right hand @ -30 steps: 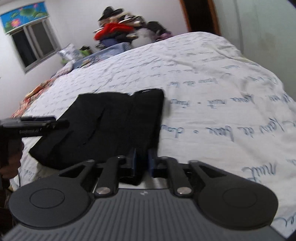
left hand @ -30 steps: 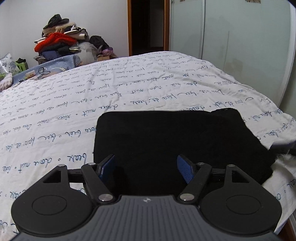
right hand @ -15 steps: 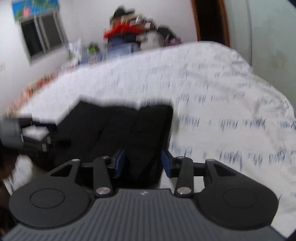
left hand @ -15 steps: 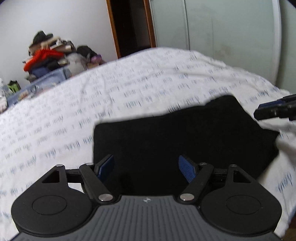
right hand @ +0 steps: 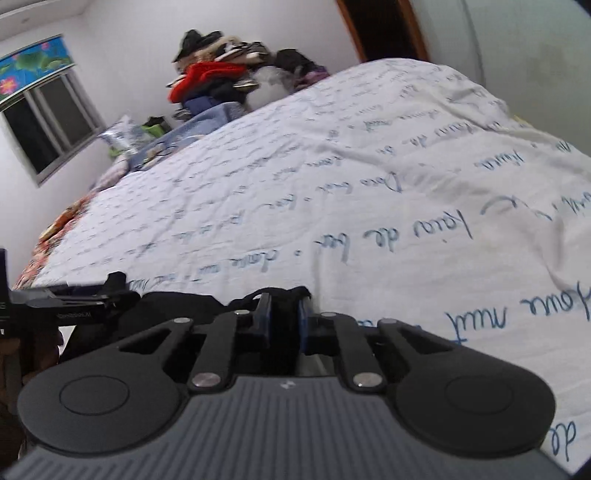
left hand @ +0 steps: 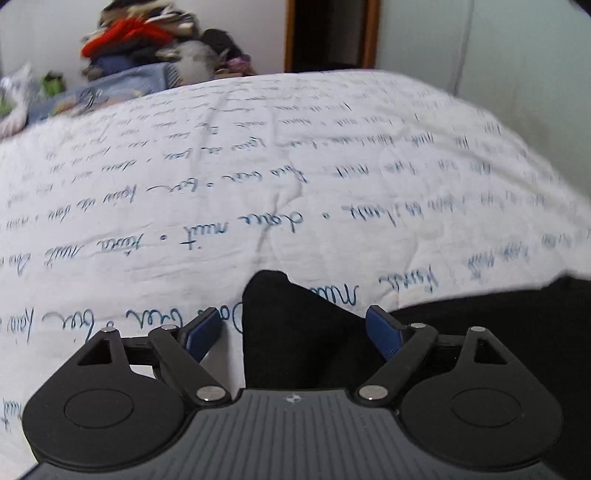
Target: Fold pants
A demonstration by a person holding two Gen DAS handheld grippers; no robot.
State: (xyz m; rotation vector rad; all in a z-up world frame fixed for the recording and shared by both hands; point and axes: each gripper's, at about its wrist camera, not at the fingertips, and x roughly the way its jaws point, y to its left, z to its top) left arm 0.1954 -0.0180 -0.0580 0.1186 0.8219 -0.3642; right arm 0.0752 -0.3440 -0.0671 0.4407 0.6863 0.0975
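The folded black pants (left hand: 461,332) lie on the white bedspread (left hand: 277,177) at its near edge. My left gripper (left hand: 293,332) is open, low over the pants' left corner (left hand: 273,295), which pokes up between its blue pads (left hand: 382,332). My right gripper (right hand: 282,317) is shut on the right edge of the pants (right hand: 282,299), black cloth pinched between the pads. In the right wrist view the left gripper (right hand: 74,299) shows at the far left, over the pants (right hand: 177,302).
A pile of clothes (right hand: 221,77) with a red garment sits at the far end of the bed. A dark doorway (left hand: 328,33) and a pale wardrobe door (left hand: 498,55) stand behind. A window (right hand: 48,125) is on the left wall.
Both grippers dropped low to the near edge of the pants. The right gripper, part open half a second ago, closed on the right edge. The left stayed open and shifted to the left corner.
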